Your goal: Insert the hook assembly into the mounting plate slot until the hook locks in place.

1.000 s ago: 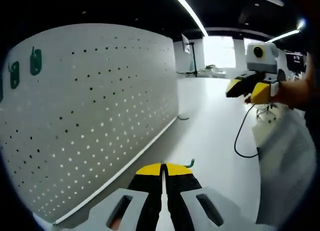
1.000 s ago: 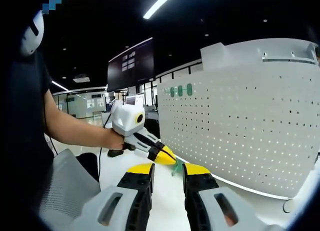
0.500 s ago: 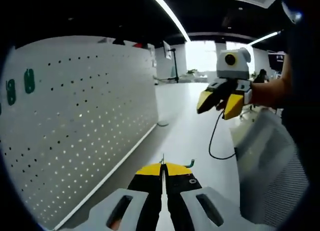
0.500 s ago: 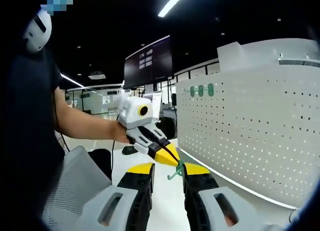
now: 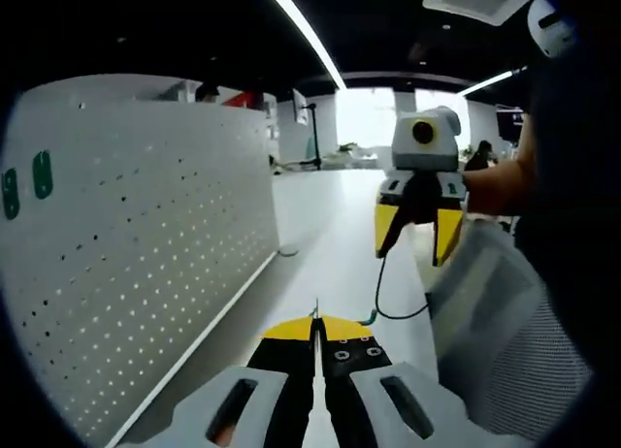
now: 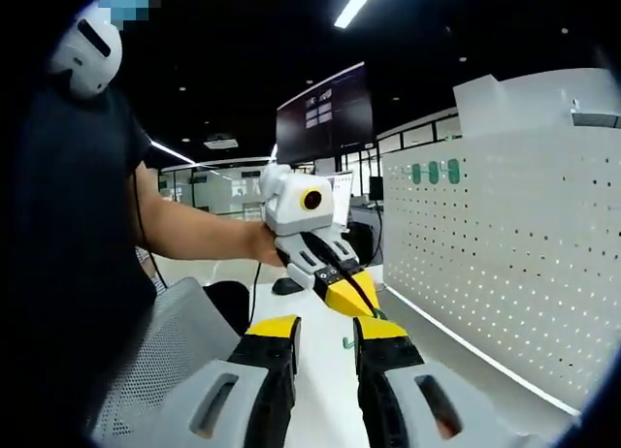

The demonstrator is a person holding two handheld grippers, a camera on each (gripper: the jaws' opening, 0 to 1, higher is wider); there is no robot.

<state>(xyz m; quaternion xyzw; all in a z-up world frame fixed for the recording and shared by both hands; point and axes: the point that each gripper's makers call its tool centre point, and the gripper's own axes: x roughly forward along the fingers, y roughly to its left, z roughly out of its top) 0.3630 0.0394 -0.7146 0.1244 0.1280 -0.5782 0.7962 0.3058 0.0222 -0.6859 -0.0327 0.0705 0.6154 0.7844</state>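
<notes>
A white pegboard mounting plate (image 5: 146,264) stands upright along the table's left side, seen on the right as the pegboard (image 6: 505,254) in the right gripper view. Green hooks (image 5: 42,174) hang near its top, also seen as green hooks (image 6: 433,172). My left gripper (image 5: 315,328) is shut on a small green hook (image 5: 369,319), whose end peeks out beside the yellow tips. From the right gripper view, the left gripper (image 6: 349,298) points down toward me with the hook (image 6: 346,343) under its tips. My right gripper (image 6: 325,330) is open and holds nothing; it faces the left one as the right gripper (image 5: 417,225).
The white table (image 5: 330,244) runs along the pegboard's foot. A grey mesh chair back (image 6: 165,361) sits to the side, also visible as the chair (image 5: 495,332). A black cable (image 5: 380,298) trails over the table. A person's arm (image 6: 194,237) holds the left gripper. A dark monitor (image 6: 325,113) hangs behind.
Both views have swung away from the pegboard. The two grippers now face each other more closely, with the left one nearer the right gripper's jaws. The left still holds the hook.
</notes>
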